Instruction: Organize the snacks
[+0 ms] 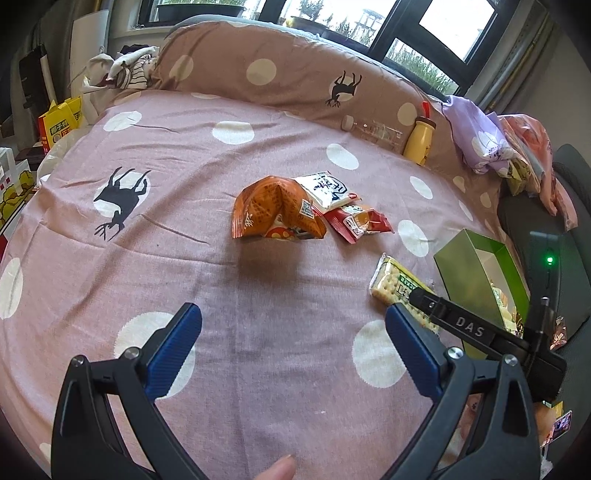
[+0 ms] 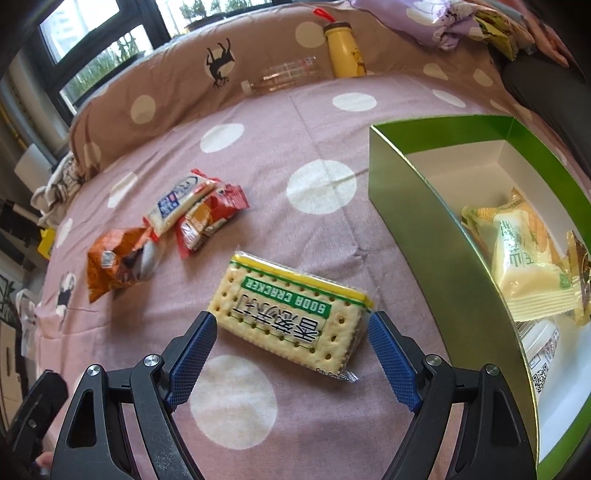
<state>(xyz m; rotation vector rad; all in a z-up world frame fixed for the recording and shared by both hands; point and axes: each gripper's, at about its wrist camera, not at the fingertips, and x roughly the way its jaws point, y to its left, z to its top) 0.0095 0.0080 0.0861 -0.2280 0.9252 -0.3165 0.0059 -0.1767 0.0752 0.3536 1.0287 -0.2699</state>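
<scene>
The soda cracker pack (image 2: 290, 312) lies flat on the bed (image 2: 314, 122), long axis ten-to-four o'clock, between the released right gripper's (image 2: 293, 332) fingertips, ungripped.

Daylight enters dark-framed windows (image 1: 424, 22) behind a bed (image 1: 258, 295) with pink, white-dotted bedding and a brown dotted pillow (image 1: 280, 74).

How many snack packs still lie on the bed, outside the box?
4: the soda crackers between the right gripper's open jaws, plus an orange bag, white pack and red pack clustered beyond. More may be hidden.
</scene>
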